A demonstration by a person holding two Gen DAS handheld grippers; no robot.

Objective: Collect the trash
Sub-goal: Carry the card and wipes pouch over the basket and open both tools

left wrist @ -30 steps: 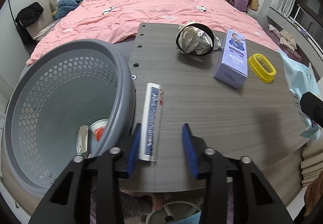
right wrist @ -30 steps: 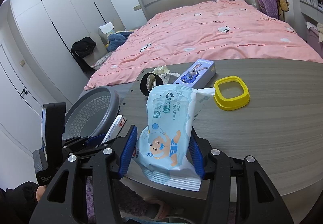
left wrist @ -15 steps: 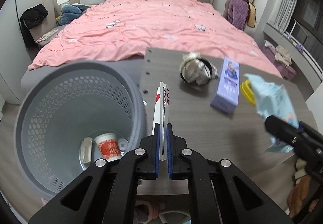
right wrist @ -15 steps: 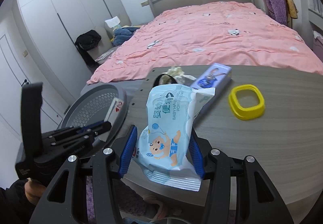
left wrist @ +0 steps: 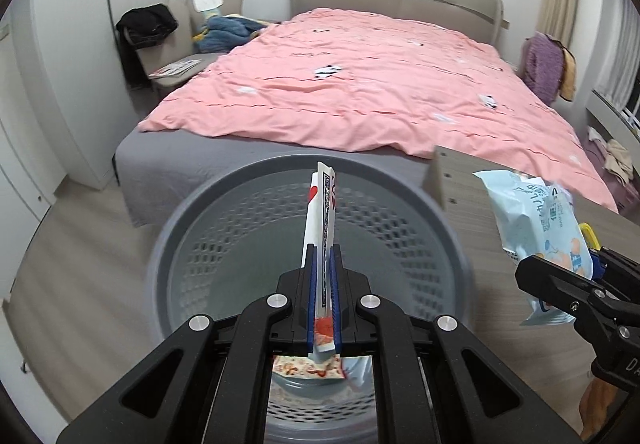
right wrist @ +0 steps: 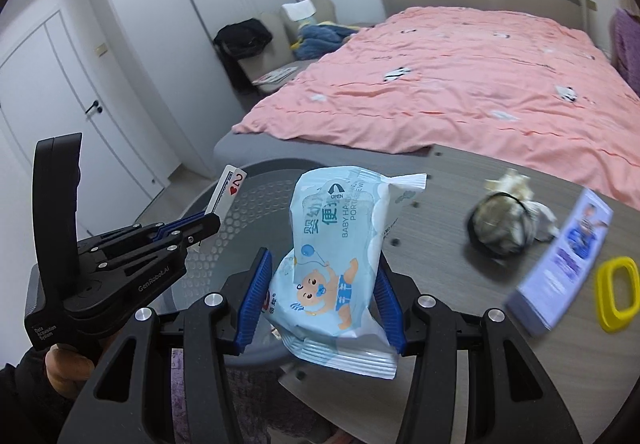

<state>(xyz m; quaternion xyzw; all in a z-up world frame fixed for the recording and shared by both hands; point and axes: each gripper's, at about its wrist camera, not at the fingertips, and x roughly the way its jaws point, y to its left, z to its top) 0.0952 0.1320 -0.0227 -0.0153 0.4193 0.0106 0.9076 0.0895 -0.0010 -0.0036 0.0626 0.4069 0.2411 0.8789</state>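
My left gripper (left wrist: 323,272) is shut on a playing card box (left wrist: 320,228) and holds it upright over the grey perforated trash basket (left wrist: 208,228). The box also shows in the right wrist view (right wrist: 228,190), with the left gripper (right wrist: 204,224) above the basket (right wrist: 240,216). My right gripper (right wrist: 320,280) is shut on a light blue wet wipes pack (right wrist: 336,256), held near the table's left edge beside the basket. The pack also shows in the left wrist view (left wrist: 536,220).
On the grey wooden table (right wrist: 440,256) lie a crumpled paper wad in a black ring (right wrist: 504,224), a purple carton (right wrist: 568,264) and a yellow ring (right wrist: 618,294). Trash lies in the basket bottom (left wrist: 308,368). A pink-covered bed (left wrist: 380,84) stands behind.
My left gripper closed on the card box, lifted it off the table and swung left over the basket. My right gripper carried the wipes pack left toward the basket.
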